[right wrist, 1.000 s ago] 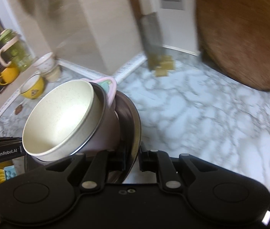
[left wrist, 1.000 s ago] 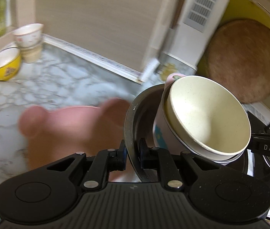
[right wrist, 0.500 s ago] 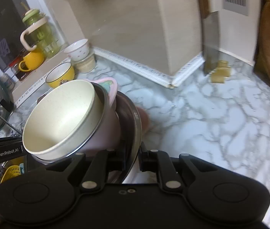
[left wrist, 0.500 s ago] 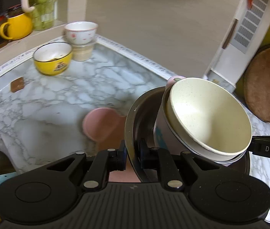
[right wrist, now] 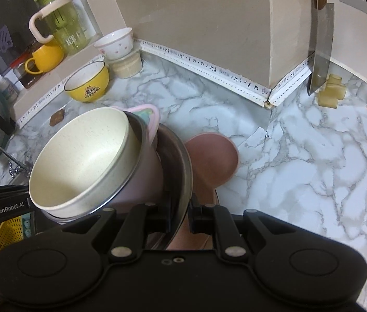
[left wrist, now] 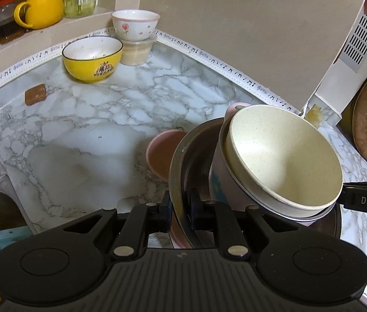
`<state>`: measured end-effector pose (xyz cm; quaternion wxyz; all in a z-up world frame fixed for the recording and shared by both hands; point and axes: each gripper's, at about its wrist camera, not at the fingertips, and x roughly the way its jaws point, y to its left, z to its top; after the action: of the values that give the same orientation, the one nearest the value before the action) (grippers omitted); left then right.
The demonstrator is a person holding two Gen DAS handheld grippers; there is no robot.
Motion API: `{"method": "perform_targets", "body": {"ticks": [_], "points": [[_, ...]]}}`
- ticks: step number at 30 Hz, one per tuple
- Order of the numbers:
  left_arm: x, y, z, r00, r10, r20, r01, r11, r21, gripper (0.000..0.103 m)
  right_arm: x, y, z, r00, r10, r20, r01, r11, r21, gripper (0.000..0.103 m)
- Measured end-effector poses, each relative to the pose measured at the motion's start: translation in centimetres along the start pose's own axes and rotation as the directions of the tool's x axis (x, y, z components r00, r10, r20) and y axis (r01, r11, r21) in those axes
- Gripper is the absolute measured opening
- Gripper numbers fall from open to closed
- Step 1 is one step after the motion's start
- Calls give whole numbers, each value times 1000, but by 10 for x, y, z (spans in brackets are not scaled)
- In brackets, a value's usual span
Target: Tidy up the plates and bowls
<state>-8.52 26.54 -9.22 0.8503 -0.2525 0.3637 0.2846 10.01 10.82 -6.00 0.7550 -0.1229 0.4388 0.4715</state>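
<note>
Steel plate (left wrist: 177, 171) w/ stacked bowls (left wrist: 284, 156) was clamped at opposite rims by left gripper (left wrist: 179, 206) & right gripper (right wrist: 179, 214), above pink plate (right wrist: 214, 156). Best kept level, lowered evenly onto pink plate.

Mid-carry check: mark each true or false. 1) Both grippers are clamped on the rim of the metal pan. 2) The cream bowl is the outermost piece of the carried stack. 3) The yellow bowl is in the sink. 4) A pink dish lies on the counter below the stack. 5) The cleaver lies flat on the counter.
1) True: the left gripper and right gripper each pinch the metal pan rim.
2) False: the cream bowl sits innermost, nested in a pink pot inside the pan.
3) False: the yellow bowl stands on the marble counter by the wall.
4) True: the pink dish.
5) False: the cleaver hangs upright by the wall.
</note>
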Motion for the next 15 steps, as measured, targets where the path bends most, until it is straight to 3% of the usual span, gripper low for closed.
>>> {"method": "perform_targets", "body": {"ticks": [15], "points": [[21, 0, -10, 1000, -9, -11, 9, 1000, -15, 12, 15, -7, -2, 1000, -15, -12, 15, 1000, -23, 13]]}}
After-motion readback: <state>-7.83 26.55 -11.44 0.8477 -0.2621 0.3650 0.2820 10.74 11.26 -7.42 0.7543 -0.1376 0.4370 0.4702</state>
